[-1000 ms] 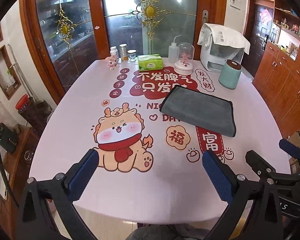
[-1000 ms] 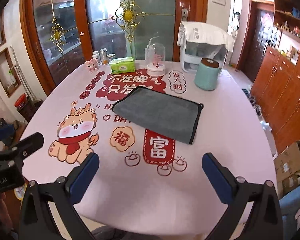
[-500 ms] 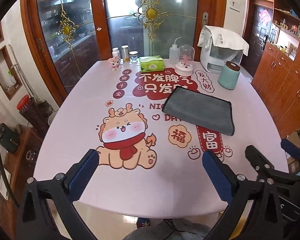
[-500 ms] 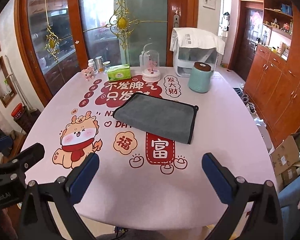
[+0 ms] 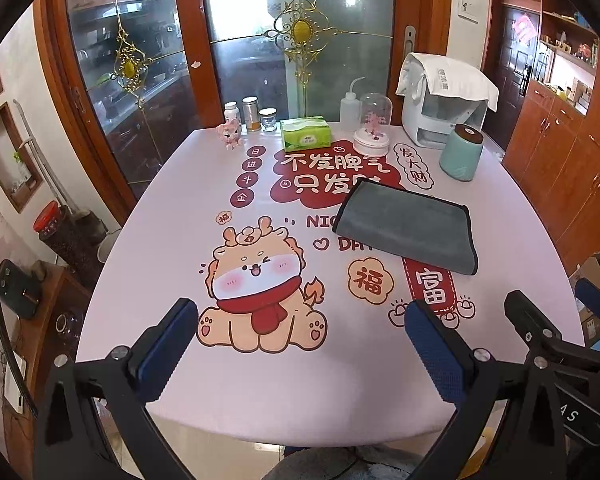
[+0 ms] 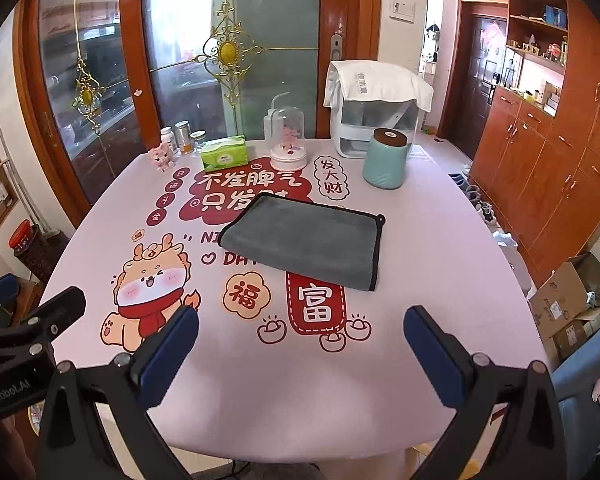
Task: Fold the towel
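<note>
Compared with a second ago, both grippers are drawn back from the table [image 5: 260,392]; the towel [image 6: 304,242] is left folded and flat near the far right, touched by nothing. The fold is judged done. The left gripper [image 5: 300,344] and right gripper [image 6: 300,344] are held apart, empty. Counted: one towel, two grippers, three jars [image 5: 250,114] at the far edge.

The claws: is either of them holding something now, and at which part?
Nothing is held. The left claw and the right claw are open, and the towel lies untouched.
</note>
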`<state>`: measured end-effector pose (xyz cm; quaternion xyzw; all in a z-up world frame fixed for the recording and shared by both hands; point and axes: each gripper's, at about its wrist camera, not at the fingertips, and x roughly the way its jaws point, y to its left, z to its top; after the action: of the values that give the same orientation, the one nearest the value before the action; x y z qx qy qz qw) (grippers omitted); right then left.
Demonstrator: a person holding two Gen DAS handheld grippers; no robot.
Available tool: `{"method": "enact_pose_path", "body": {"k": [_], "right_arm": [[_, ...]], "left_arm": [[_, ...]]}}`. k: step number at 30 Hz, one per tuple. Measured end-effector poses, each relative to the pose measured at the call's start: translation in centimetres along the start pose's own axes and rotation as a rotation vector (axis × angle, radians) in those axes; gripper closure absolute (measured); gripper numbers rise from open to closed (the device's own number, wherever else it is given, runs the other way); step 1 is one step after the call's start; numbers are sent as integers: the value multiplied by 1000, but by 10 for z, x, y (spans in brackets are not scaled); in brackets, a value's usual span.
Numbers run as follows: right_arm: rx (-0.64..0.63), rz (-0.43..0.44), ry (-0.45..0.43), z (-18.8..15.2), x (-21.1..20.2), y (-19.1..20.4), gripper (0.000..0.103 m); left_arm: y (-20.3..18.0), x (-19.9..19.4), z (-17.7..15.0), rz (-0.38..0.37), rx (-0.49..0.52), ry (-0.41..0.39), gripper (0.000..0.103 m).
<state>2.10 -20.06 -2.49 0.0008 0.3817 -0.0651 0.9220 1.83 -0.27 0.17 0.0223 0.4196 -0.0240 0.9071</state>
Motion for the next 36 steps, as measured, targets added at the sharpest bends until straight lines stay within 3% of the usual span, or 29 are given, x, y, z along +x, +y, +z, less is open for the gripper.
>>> {"method": "enact_pose_path", "body": {"k": [36], "right_arm": [[3,-13,13,-5,2,11,0]], "left_arm": [[15,14,-5,4,-13,43,0]]}}
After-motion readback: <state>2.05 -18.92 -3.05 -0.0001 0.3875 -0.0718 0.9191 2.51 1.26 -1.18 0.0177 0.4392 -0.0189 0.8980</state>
